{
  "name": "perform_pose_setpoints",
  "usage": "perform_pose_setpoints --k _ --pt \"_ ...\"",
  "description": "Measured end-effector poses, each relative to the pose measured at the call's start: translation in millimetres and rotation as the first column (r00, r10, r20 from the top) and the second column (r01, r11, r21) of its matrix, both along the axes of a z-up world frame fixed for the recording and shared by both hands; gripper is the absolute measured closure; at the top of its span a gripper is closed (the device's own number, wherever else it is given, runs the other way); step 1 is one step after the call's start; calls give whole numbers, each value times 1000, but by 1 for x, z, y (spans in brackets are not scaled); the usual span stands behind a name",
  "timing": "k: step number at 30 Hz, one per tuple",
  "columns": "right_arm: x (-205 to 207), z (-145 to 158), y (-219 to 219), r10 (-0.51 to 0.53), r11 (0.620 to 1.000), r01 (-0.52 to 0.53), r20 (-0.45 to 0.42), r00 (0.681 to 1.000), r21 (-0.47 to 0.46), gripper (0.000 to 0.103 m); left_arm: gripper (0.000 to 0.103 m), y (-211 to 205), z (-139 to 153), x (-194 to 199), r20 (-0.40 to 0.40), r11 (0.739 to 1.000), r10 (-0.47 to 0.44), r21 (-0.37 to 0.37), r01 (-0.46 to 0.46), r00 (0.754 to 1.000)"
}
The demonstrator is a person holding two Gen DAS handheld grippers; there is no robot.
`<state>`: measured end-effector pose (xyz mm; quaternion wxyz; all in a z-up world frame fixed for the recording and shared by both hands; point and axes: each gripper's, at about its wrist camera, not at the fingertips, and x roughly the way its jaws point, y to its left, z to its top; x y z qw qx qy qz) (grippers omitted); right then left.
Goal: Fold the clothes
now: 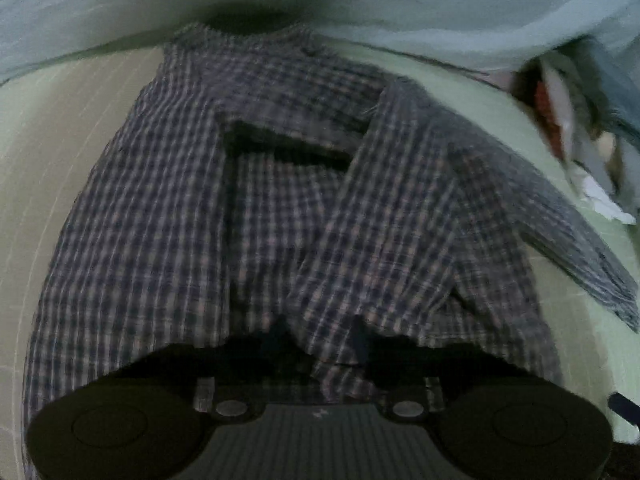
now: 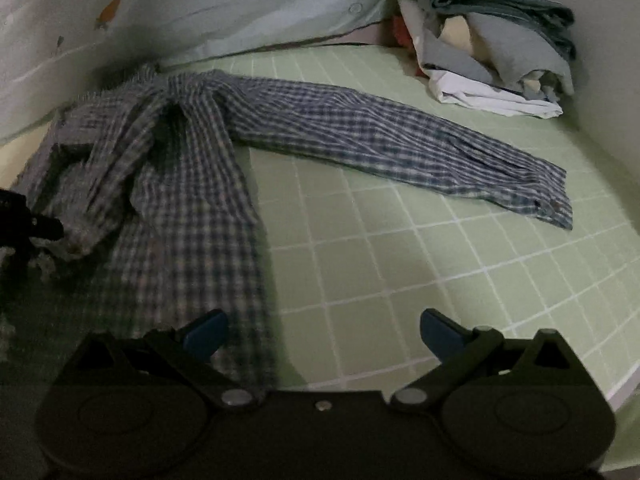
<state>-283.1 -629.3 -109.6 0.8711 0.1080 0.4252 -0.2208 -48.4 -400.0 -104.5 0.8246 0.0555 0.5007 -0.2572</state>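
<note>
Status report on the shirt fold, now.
Left gripper shut on shirt hem. Right gripper open, empty, at shirt's edge. One sleeve stretched across green sheet. Clothes pile in corner, clear.

The left gripper (image 1: 320, 344) has a matte black body with two round housings flanking a ribbed grey centre panel, and a silver pivot screw beside each housing. The right gripper (image 2: 322, 332) is built alike, with black linkage arms, blue fingertips (image 2: 206, 330) and a small silver centre screw.
</note>
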Motion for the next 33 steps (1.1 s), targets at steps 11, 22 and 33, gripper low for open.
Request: perform_pose_setpoints --k 11,22,33 --pt "-10 -11 -6 36 999 -36 -17 999 26 0 101 33 26 -29 25 986 122 -118 -118 992" --pt "-8 -13 3 43 999 -43 -2 999 14 0 102 140 61 -91 -113 829 429 -346 -440 896" --pt "-5 -13 9 13 1000 -13 -6 1000 14 0 101 200 5 -110 -288 700 630 -191 -688 721"
